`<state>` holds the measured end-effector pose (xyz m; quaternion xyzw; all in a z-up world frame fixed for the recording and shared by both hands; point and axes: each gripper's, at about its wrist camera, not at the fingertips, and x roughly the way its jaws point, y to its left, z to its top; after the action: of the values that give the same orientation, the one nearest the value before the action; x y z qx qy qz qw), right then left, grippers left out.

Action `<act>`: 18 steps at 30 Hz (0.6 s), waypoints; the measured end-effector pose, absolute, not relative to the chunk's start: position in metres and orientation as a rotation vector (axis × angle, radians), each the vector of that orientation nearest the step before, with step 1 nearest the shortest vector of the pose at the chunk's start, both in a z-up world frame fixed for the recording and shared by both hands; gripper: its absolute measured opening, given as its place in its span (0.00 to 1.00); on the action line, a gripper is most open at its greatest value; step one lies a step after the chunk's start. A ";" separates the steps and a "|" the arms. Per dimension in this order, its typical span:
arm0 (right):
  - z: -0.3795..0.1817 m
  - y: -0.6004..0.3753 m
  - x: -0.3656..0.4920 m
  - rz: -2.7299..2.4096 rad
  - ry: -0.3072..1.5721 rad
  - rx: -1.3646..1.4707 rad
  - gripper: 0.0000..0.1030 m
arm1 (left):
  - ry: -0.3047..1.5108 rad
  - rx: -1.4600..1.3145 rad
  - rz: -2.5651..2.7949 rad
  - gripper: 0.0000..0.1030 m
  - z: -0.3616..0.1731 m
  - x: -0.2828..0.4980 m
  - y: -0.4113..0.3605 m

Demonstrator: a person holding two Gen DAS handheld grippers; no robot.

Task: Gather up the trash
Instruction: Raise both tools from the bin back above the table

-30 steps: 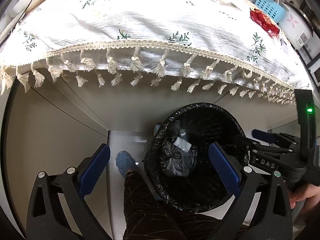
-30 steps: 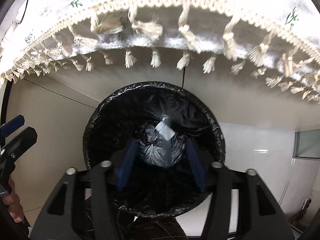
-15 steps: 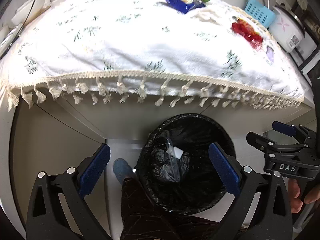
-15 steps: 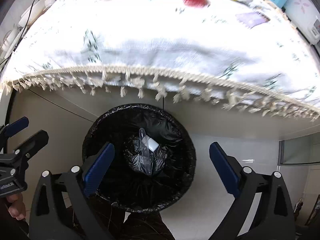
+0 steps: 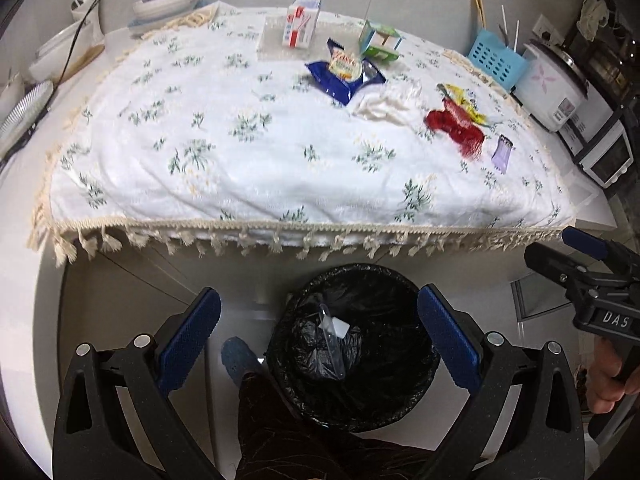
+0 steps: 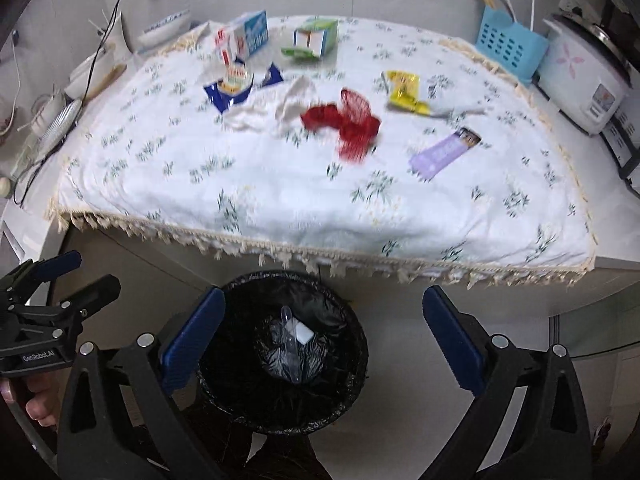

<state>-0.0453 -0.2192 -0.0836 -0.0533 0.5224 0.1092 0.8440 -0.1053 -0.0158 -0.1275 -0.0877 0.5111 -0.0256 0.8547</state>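
The trash bin [image 5: 352, 344], lined with a black bag, stands on the floor below the counter's near edge, and in it lie a clear plastic spoon [image 5: 331, 340] and a small white scrap [image 5: 339, 327] on crumpled black plastic. My left tongs [image 5: 320, 344] hang over the bin with the jaws spread wide and nothing between the blue pads. My right tongs [image 6: 320, 340] do the same, released and empty, with the bin showing between their jaws.

More trash lies up on the counter [image 5: 592, 220], on a white floral cloth [image 5: 280, 152] with a tasselled fringe. Toward the right side sits a red crumpled wrapper [image 6: 344, 124], and just beyond it a yellow wrapper [image 6: 404, 90]. A lilac wrapper [image 6: 444, 152] lies nearer the right edge, apart from the red one. A crumpled white tissue [image 6: 272, 112] lies just left of the red wrapper, and left of that a blue snack packet [image 6: 234, 88]. At the far edge stand a red-and-white carton [image 5: 302, 22] and a green-and-white carton [image 5: 380, 42], the green one tipped over.

Off the cloth at the far right corner are a light blue basket [image 6: 510, 46] holding chopsticks and a white rice cooker [image 6: 584, 80]. Bowls [image 5: 166, 0] are stacked at the far left corner.
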 end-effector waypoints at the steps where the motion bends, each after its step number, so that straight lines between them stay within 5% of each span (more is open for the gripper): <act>1: -0.079 -0.220 -0.044 0.229 1.095 -0.106 0.92 | 1.069 -0.181 -0.054 0.94 -0.124 -0.104 -0.017; 18: -0.041 -0.224 -0.007 0.157 1.048 -0.041 0.92 | 1.022 -0.140 -0.088 0.94 -0.079 -0.050 -0.005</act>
<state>-0.0074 -0.2236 -0.0411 -0.0197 0.4999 0.0750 0.8626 -0.0504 -0.0047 -0.0785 -0.0668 0.4884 -0.0422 0.8690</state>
